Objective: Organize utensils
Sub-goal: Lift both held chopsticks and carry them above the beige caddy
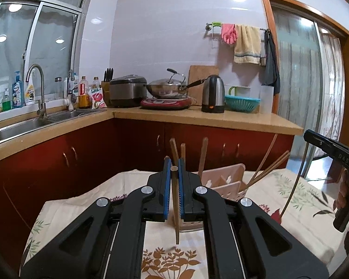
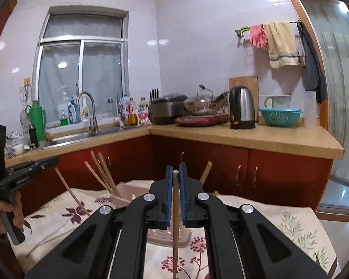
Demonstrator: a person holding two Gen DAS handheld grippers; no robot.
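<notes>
left gripper [image 1: 174, 166]: fingers clamped, level | right gripper [image 2: 175, 172]: fingers clamped, level

pink holder [image 1: 223, 183] base hidden behind left tool [image 1: 173, 169], right-view chopstick [image 2: 175, 232] tip cut off at bottom edge

Two close wrist views toward shared counter [image 1: 197, 118]

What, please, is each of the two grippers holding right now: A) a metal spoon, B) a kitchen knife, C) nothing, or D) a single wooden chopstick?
D: the left gripper and the right gripper each have their jaws shut on one wooden chopstick hanging down over the tablecloth.
</notes>
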